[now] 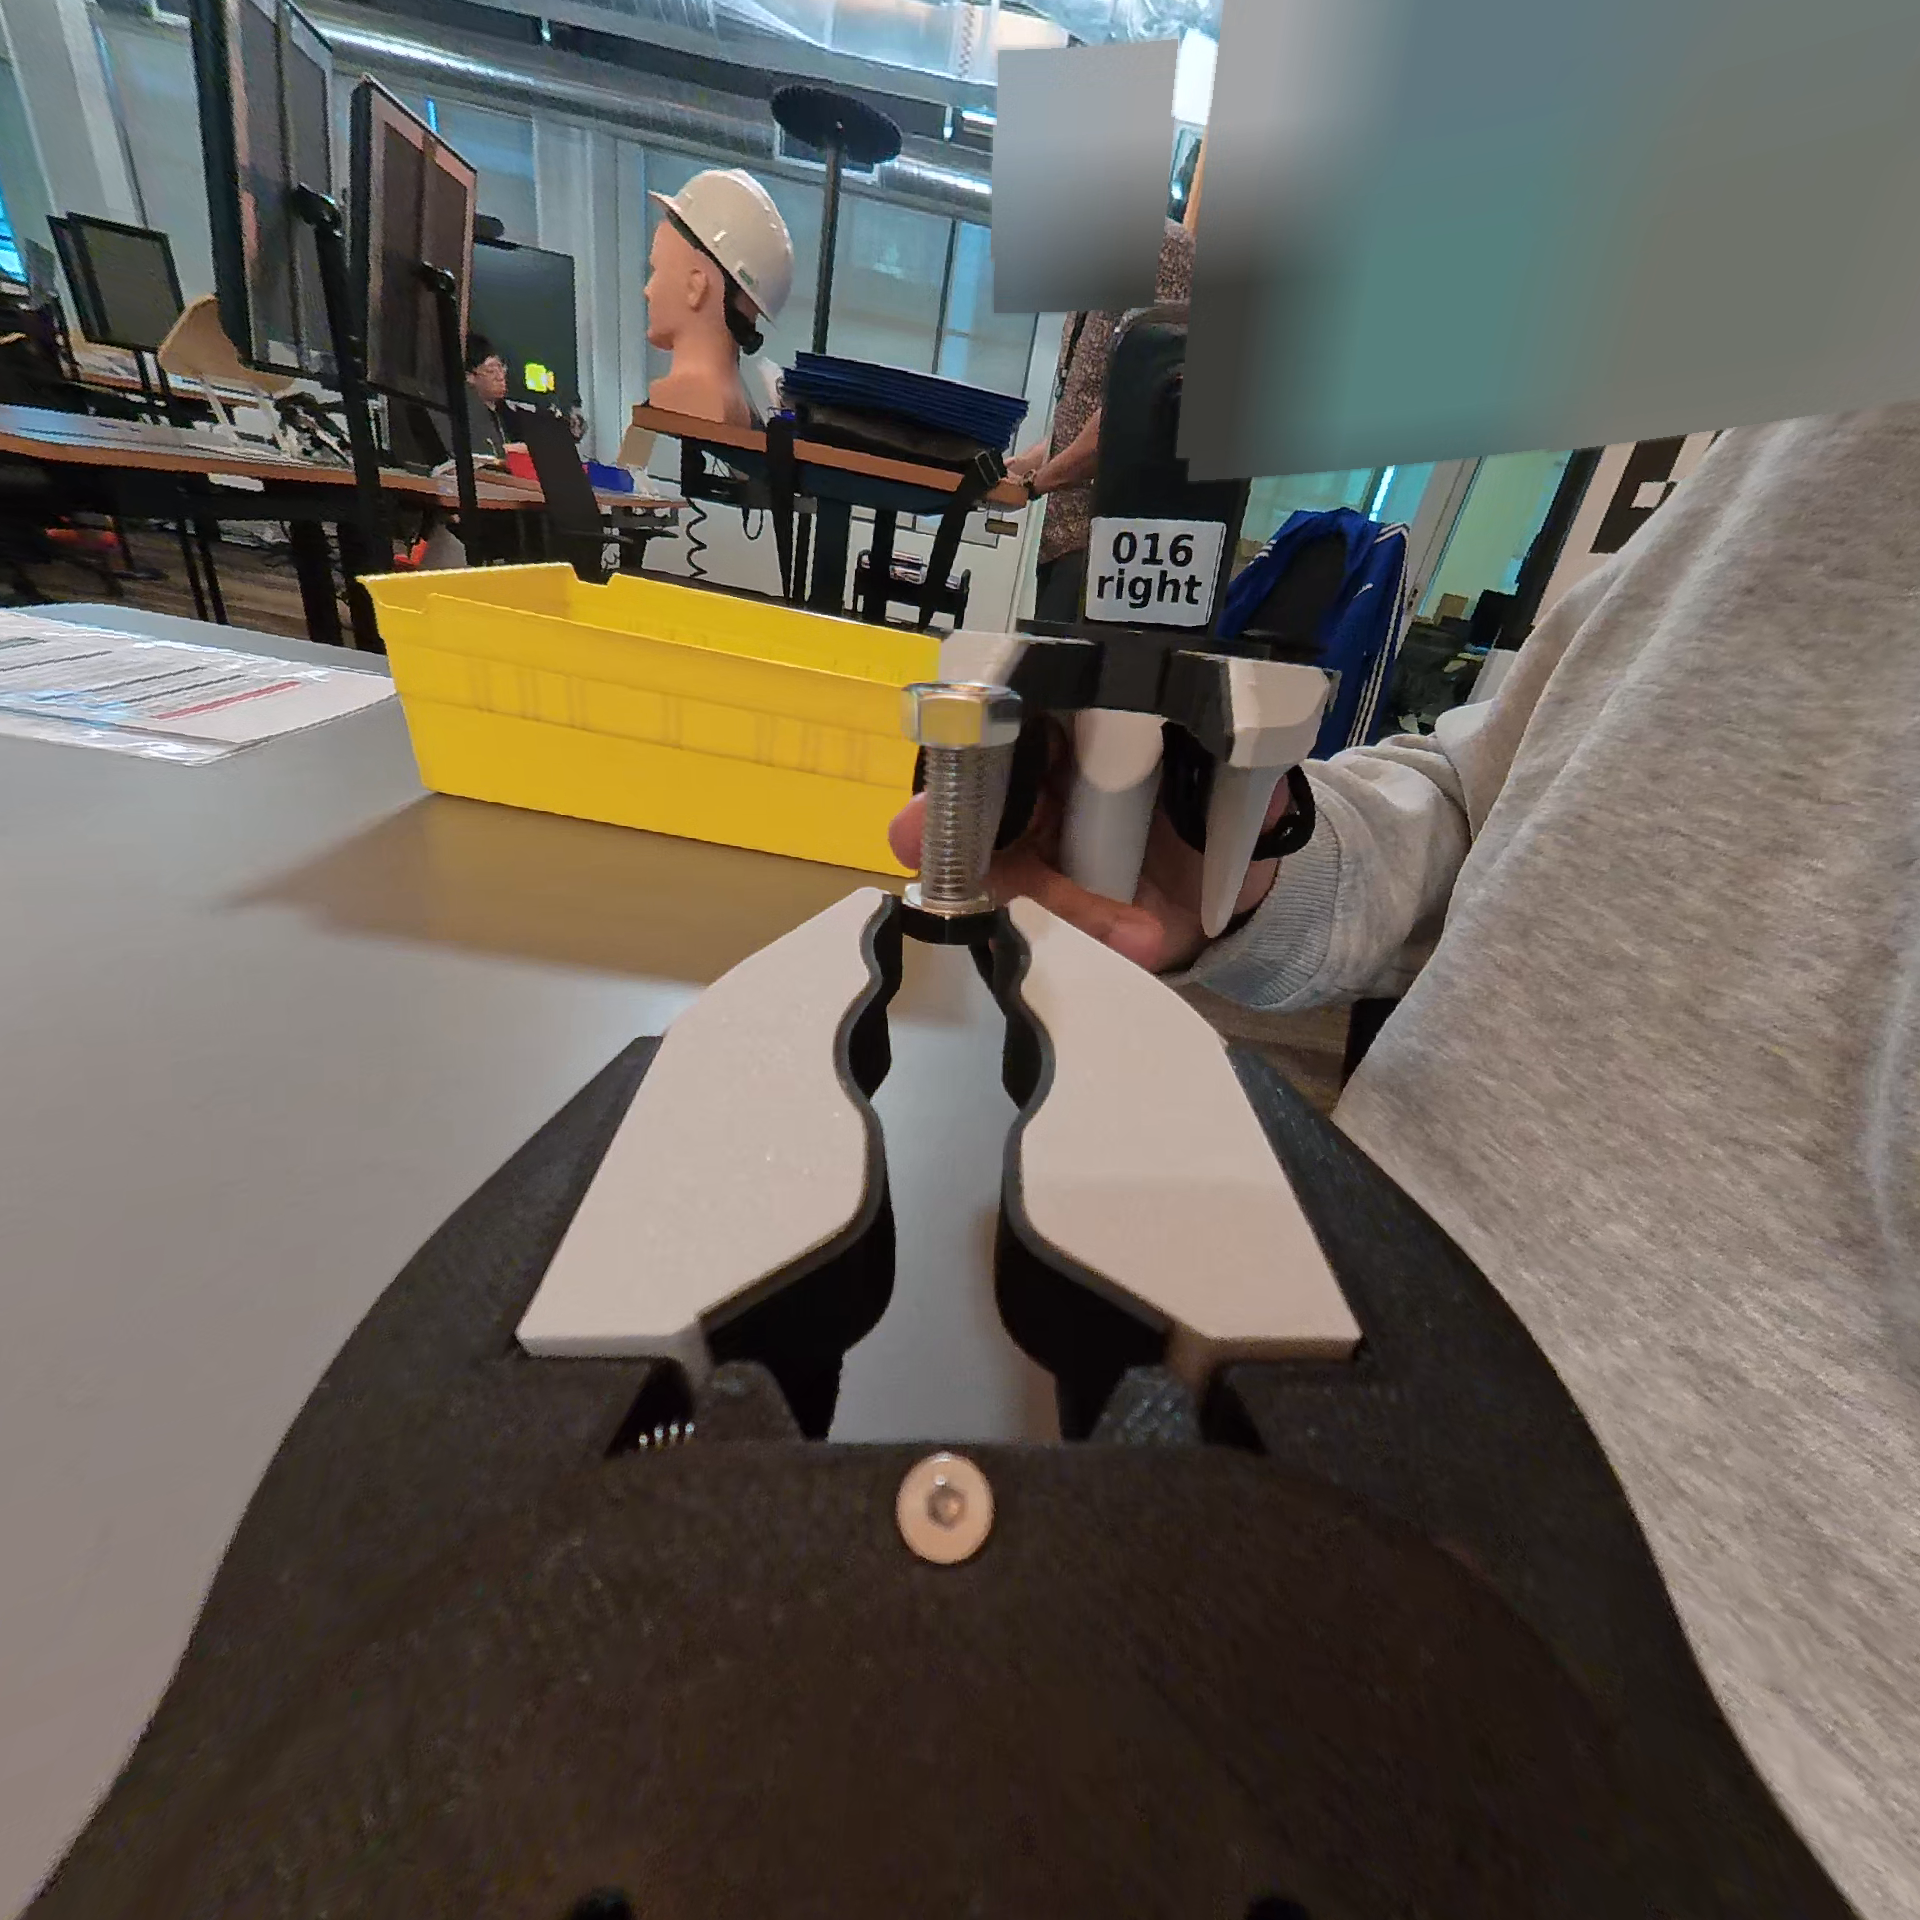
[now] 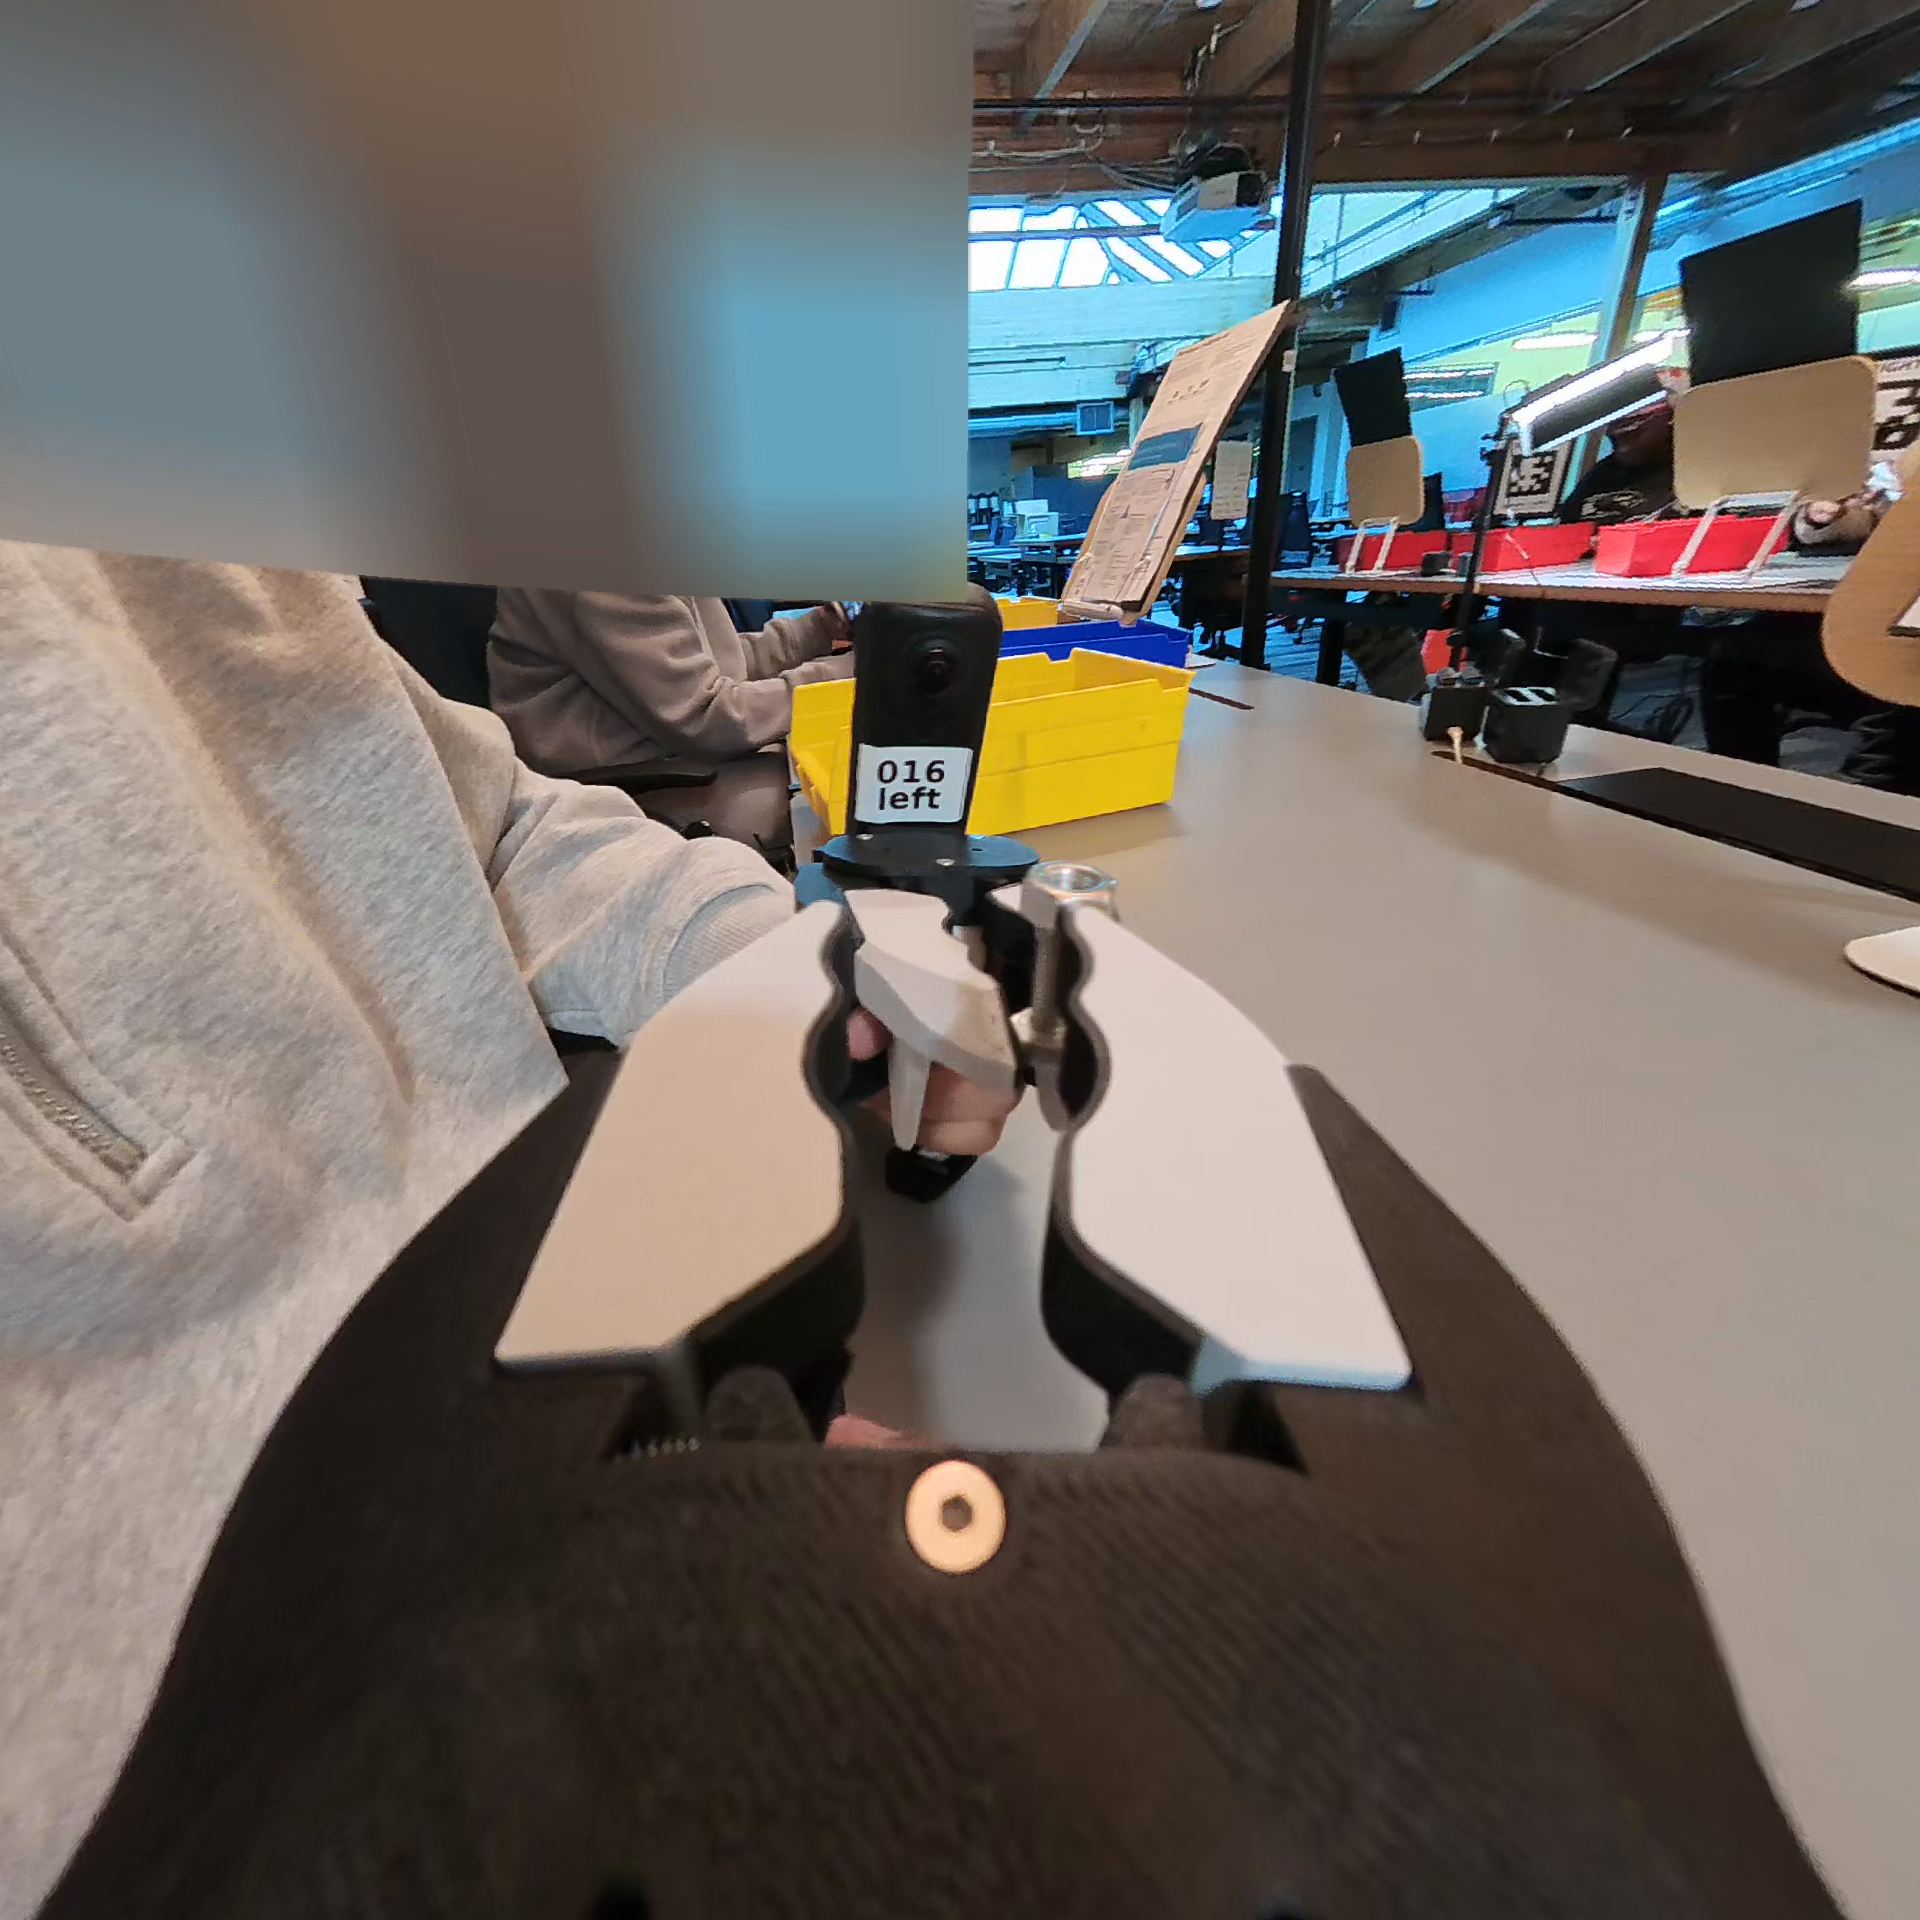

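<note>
A silver hex bolt (image 1: 958,800) stands upright above the grey table (image 1: 208,1039), head up, with a nut or washer at its lower end. My left gripper (image 1: 943,916) is shut on that lower end. In the right wrist view the left gripper (image 2: 1023,1044) holds the bolt (image 2: 1051,966) just beyond my right gripper (image 2: 961,935). The right gripper is open and holds nothing; the bolt lines up with its right finger's inner edge. In the left wrist view the right gripper (image 1: 1164,904) hangs just behind and right of the bolt, fingers spread.
A yellow bin (image 1: 644,707) stands on the table behind the bolt and also shows in the right wrist view (image 2: 1081,748), with a blue bin (image 2: 1101,636) behind it. A person in a grey sweatshirt (image 1: 1662,1039) is close by. A laminated sheet (image 1: 156,675) lies far left. Left tips to right tips: about 4 cm.
</note>
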`<state>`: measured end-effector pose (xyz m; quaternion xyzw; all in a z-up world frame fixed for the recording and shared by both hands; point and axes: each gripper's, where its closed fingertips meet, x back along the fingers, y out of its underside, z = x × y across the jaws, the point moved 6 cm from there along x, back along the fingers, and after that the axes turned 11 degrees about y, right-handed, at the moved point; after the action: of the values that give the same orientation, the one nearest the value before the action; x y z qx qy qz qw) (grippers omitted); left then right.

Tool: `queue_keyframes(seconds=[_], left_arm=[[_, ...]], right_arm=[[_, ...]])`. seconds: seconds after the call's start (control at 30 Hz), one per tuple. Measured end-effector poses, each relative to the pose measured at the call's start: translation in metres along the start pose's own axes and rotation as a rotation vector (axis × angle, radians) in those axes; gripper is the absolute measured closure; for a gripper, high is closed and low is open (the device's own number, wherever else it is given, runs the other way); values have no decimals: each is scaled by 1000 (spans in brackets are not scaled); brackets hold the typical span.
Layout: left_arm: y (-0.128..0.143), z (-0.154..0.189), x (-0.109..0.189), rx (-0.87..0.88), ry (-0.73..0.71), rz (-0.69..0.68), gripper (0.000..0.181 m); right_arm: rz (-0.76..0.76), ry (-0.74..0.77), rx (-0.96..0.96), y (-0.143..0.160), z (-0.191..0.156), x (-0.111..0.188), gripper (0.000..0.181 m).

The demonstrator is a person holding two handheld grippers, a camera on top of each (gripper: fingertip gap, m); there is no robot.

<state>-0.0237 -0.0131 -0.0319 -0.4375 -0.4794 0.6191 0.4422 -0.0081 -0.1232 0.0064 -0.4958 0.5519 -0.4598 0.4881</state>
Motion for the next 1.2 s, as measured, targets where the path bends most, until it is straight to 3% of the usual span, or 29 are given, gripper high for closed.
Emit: queue_keyframes(seconds=[0.13, 0.33, 0.57, 0.8, 1.03, 1.2], left_arm=[[0, 0, 0, 5, 0, 5, 164], [0, 1, 0, 2, 7, 0, 164], [0, 0, 0, 4, -1, 3, 164], [1, 2, -2, -3, 11, -6, 164], [0, 1, -1, -1, 7, -3, 164], [0, 2, -1, -3, 9, -5, 164]], right_arm=[[8, 14, 1, -1, 2, 1, 147], [13, 31, -14, 0, 4, 0, 133], [10, 3, 0, -1, 0, 0, 143], [17, 17, -25, 0, 3, -1, 132], [14, -20, -21, 0, 1, 1, 148], [29, 15, -34, -2, 5, 2, 141]])
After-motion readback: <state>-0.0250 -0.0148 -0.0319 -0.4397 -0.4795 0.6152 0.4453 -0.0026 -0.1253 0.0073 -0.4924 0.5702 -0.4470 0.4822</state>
